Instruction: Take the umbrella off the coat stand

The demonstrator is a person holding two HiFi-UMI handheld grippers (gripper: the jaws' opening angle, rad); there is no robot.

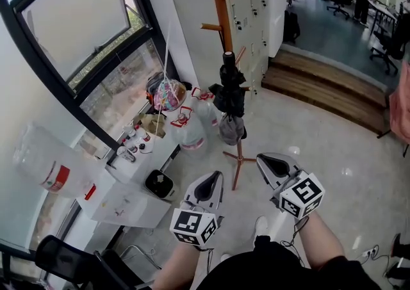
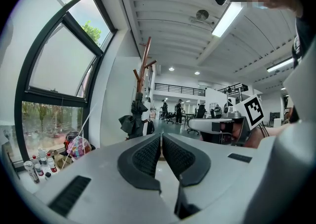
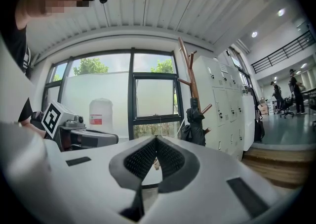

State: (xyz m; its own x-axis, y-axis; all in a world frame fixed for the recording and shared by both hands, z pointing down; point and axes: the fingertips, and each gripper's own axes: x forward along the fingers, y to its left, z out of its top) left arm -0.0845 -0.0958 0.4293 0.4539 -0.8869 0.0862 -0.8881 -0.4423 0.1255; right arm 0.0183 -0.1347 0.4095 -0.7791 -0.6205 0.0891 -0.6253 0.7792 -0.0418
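My left claw is pinched shut on nothing and points level. The black umbrella hangs folded on the wooden coat stand, ahead of both claws, between their lines and well apart from them. I expect it to be light, with slack, slippery cloth over a stiff shaft, so I'd take the firm handle end at the top, not the loose folds. My right claw is likewise closed and empty.

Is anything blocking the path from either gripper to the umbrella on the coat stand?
Nothing visible does: only bare floor lies between the shut left gripper, the shut right gripper and the umbrella hanging on the coat stand.
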